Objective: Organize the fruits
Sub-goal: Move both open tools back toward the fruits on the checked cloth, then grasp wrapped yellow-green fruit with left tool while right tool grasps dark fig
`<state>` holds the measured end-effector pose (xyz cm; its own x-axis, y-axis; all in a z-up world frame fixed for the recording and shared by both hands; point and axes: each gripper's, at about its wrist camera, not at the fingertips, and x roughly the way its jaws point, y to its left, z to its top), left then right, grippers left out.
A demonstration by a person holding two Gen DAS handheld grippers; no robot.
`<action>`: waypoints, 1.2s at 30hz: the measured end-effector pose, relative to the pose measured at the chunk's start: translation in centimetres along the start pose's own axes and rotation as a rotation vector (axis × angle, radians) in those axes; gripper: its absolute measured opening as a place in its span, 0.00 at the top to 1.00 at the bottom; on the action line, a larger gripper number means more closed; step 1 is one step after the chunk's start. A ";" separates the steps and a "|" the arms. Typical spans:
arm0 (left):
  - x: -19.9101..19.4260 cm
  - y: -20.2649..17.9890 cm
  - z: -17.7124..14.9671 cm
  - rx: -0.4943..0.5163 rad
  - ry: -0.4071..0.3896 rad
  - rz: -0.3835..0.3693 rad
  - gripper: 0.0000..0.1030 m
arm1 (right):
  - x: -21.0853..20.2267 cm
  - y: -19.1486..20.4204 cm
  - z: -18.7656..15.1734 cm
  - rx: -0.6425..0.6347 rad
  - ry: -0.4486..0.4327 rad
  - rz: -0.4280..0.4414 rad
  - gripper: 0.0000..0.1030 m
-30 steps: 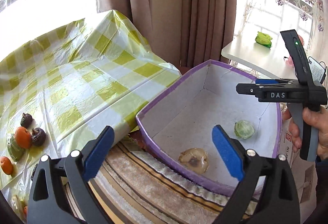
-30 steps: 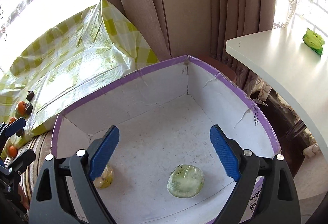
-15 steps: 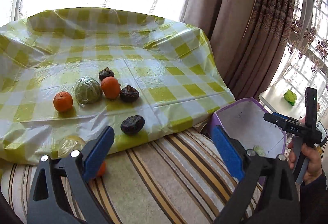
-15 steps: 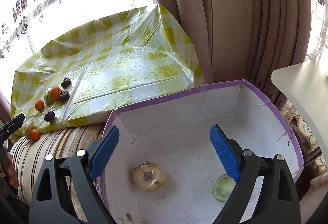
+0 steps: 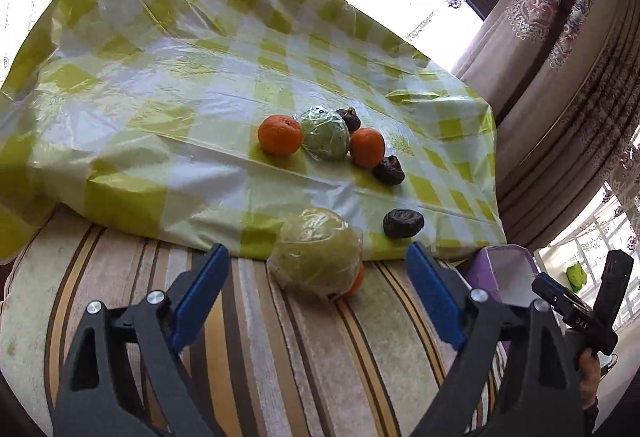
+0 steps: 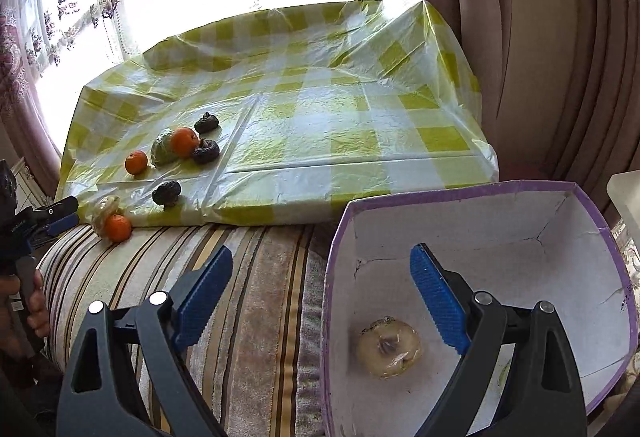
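Directly ahead of the left gripper (image 5: pixel 316 285), centred on the line between its two blue pads, sits a yellow-green fruit wrapped in clear film (image 5: pixel 316 251). It rests on the striped cushion (image 5: pixel 280 357) at the edge of the checked plastic cloth (image 5: pixel 168 85). The jaws are closing, but the pads flank the fruit without touching it; nothing is gripped.

A small orange (image 5: pixel 355 279) lies tucked against the wrapped fruit on the side of the right-hand pad, partly hidden beneath it. Beyond the jaws, on the cloth, are a second wrapped green fruit (image 5: pixel 324 133), two more oranges (image 5: pixel 279 135) (image 5: pixel 367 147), and several dark wrinkled fruits (image 5: pixel 403 223).

Handling judgement: the fruit appears round, moderately heavy and firm, but the film is glossy and loose, so it is likely to slip or slide over the skin under the pads. Take hold across the widest part, pads on opposite flanks, not on bunched film. Close with moderate force; a hard clamp may bruise it. The soft cushion gives under pressure, so the fruit may roll as the pads arrive, and the adjacent orange may be nudged or caught.

The right gripper (image 6: pixel 320 301) stands released and empty. Under its right-hand pad is the purple-rimmed box (image 6: pixel 460 193), holding a pale wrapped fruit (image 6: pixel 389 348).
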<state>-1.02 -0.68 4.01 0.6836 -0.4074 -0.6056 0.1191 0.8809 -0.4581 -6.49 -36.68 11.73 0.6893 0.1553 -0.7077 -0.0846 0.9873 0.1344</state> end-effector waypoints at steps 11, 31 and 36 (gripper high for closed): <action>2.2 0.8 -0.2 -0.052 0.082 -0.076 0.28 | 1.7 4.1 -0.3 -0.077 0.040 0.106 0.15; 5.2 1.4 1.0 -0.097 0.187 -0.147 0.28 | 5.2 10.3 0.9 -0.165 0.068 0.208 0.15; 5.7 1.8 1.3 -0.104 0.212 -0.177 0.27 | 6.4 11.4 1.6 -0.165 0.080 0.226 0.15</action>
<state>4.05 -1.14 0.58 0.4920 -0.6034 -0.6276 0.1411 0.7666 -0.6264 -1.94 -24.50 9.82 0.5813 0.3680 -0.7257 -0.3502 0.9182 0.1851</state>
